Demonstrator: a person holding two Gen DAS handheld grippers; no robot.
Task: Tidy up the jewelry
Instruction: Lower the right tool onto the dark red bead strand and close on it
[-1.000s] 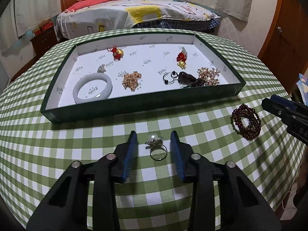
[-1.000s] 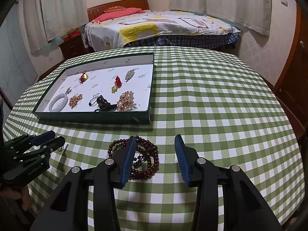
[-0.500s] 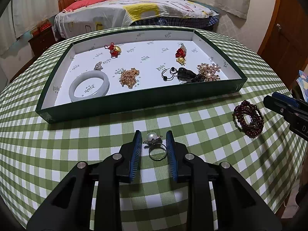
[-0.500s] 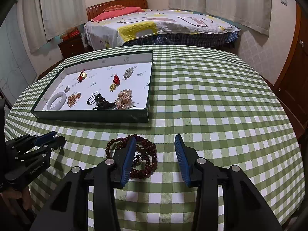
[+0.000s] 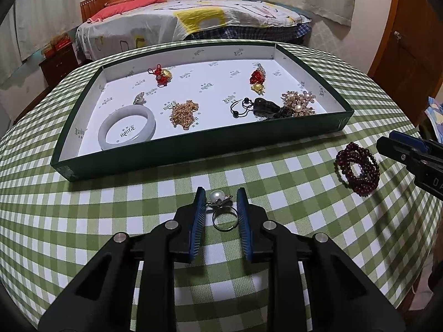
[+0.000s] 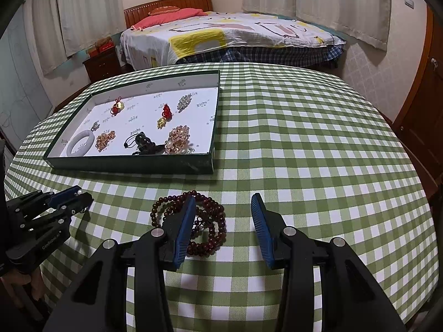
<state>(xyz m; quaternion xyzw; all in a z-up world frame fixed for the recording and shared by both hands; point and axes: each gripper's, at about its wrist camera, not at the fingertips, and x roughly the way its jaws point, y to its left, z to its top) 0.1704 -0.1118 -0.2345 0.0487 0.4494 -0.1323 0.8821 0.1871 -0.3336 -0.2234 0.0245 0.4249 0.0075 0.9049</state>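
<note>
A pearl ring sits between the fingers of my left gripper, which has closed onto it just above the checked cloth. The left gripper also shows in the right wrist view, low at the left. A dark red bead bracelet lies on the cloth to the right; in the right wrist view the bracelet lies partly behind the left finger of my open, empty right gripper. The green tray holds a pale jade bangle, a gold chain and several charms.
The round table has a green checked cloth. The tray sits at the far left of it. A bed stands behind the table, a wooden door at the right. The right gripper shows at the right edge.
My left gripper's fingers have closed in from wide open onto the pearl ring. The right gripper has stayed open over the bead bracelet, shifting very little.
</note>
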